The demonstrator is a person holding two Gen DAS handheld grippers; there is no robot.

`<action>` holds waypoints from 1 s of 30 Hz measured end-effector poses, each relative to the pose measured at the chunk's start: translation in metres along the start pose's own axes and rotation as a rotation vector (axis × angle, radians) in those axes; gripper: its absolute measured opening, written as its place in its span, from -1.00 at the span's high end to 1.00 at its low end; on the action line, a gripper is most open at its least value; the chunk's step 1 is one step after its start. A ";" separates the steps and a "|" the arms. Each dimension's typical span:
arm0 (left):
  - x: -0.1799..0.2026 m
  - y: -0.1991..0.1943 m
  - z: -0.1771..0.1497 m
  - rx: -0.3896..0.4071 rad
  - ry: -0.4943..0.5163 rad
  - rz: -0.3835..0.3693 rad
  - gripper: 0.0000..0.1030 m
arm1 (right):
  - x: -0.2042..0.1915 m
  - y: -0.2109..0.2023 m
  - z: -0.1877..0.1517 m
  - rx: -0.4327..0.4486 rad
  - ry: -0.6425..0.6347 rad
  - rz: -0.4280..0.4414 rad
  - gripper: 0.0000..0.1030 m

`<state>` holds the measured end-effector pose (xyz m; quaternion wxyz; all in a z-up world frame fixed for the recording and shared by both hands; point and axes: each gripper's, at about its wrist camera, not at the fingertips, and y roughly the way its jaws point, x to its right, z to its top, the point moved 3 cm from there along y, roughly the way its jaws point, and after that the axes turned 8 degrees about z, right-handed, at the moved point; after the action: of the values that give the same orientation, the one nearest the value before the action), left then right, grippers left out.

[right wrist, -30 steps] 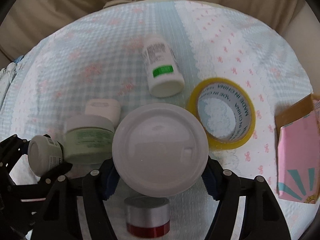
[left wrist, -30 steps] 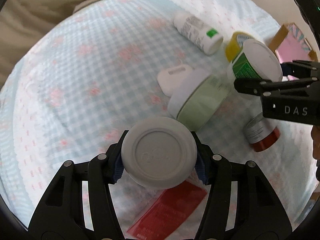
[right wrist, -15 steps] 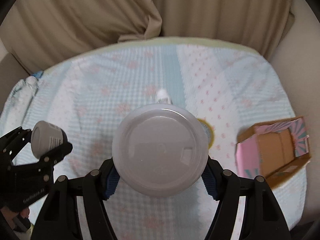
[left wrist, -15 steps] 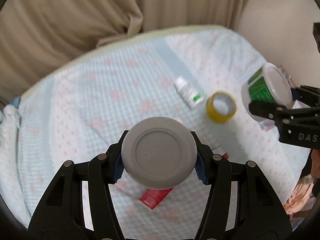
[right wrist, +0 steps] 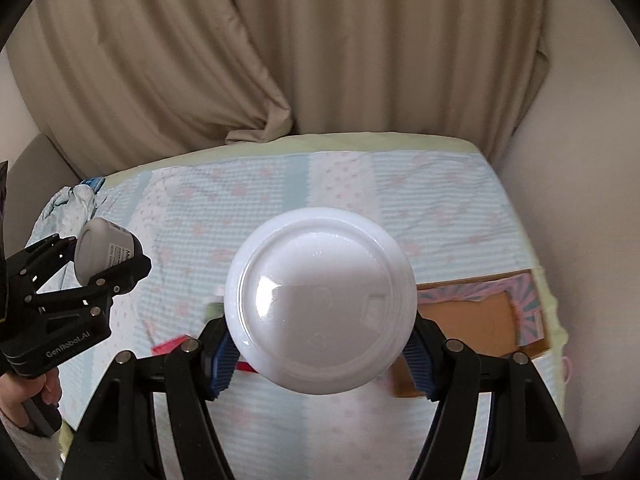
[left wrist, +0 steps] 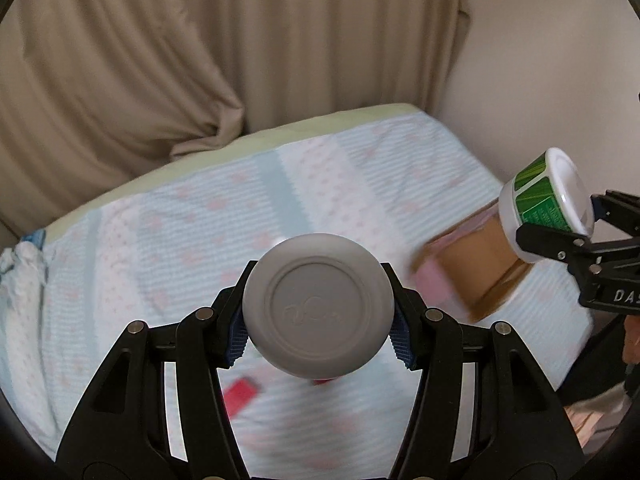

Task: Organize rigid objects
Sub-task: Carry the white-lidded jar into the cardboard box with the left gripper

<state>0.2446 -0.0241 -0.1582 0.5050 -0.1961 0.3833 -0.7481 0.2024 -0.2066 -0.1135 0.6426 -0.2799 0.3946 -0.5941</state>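
Beige curtain point(left wrist: 280, 48) behind a bed point(left wrist: 160, 240) with patterned sheet. Grey jar point(left wrist: 318, 312) is clamped between left tool point(left wrist: 318, 322) fingers, white green-labelled tub point(right wrist: 320, 300) clamped in right tool point(right wrist: 320, 346); both held above bed, cardboard box point(right wrist: 472, 320) at right.

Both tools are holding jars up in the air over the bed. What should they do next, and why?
Probably carry the right tool a little rightward and lower its white green-label jar toward the open cardboard box. That box lies on the blanket just right of the jar with its opening showing. The left tool could wait, holding the grey-lidded jar, so the two don't crowd.
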 end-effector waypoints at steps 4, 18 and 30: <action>0.069 0.005 0.017 -0.015 -0.024 -0.028 -0.04 | 0.067 -0.021 0.000 -0.019 -0.009 -0.019 -0.28; 0.268 0.107 0.036 -0.208 -0.008 -0.077 -0.04 | 0.275 0.026 -0.017 -0.203 0.111 -0.030 -0.28; 0.318 0.232 -0.002 -0.481 -0.004 -0.052 -0.04 | 0.342 0.128 -0.048 -0.415 0.030 0.028 -0.28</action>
<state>0.2520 -0.3571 -0.3678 0.4249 -0.3219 0.5443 -0.6478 0.2255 -0.5206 -0.3052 0.5734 -0.3916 0.5220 -0.4954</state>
